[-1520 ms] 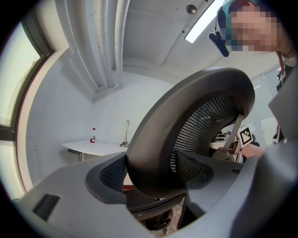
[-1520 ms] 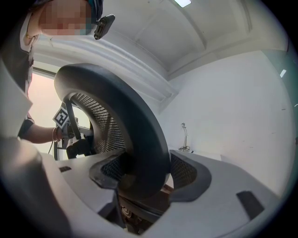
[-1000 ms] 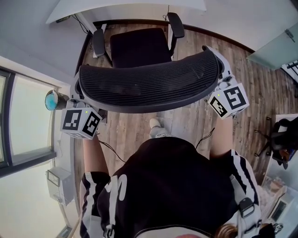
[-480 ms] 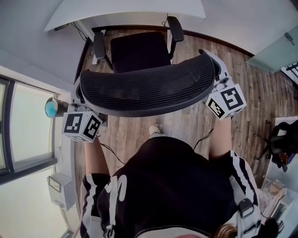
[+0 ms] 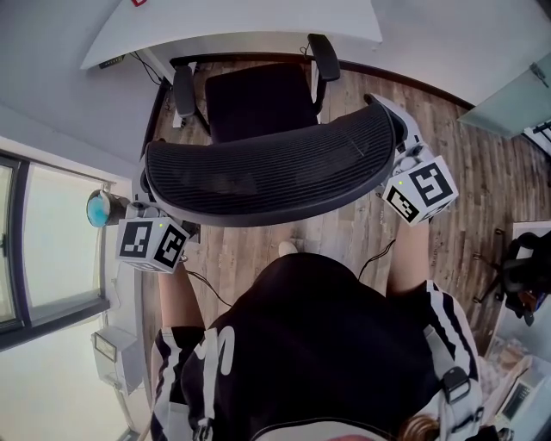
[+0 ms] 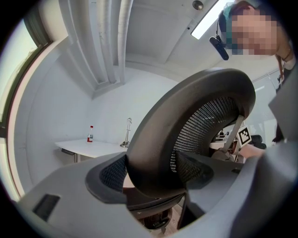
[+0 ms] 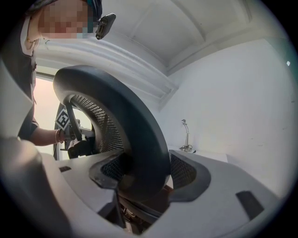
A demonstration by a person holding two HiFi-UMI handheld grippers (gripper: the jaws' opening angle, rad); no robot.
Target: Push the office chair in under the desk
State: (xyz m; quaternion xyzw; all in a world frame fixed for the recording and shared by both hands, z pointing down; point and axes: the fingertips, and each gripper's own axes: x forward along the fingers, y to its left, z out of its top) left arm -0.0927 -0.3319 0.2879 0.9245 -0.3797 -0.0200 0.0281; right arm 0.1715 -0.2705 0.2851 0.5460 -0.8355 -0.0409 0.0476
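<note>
Head view, with both gripper views: the office chair (image 5: pixel 258 164) serves as the reference for all positions. It stands on the wooden floor (image 5: pixel 362 224) with its seat (image 5: pixel 256 93) facing the white desk (image 5: pixel 232 21). The desk's edge lies just beyond the front of the seat and the tips of the two armrests (image 5: pixel 183 86), while the seat itself is uncovered. The curved mesh backrest (image 5: pixel 275 159) is the part of the chair nearest the person. The left gripper (image 5: pixel 145 179) is at the left end of the backrest; in its own view the jaws (image 6: pixel 153 172) stand one on each side of the dark backrest rim (image 6: pixel 153 153), closed onto it with the rim filling the gap. The right gripper (image 5: pixel 398 129) is at the right end of the backrest; its own view shows its jaws (image 7: pixel 144 172) likewise clamped on the rim (image 7: pixel 139 153), one pad on each face. Each gripper's marker cube (image 5: pixel 153 244) sits behind the backrest, on the person's side. A small red-capped bottle (image 6: pixel 90 135) stands on the desk beyond the chair.
</note>
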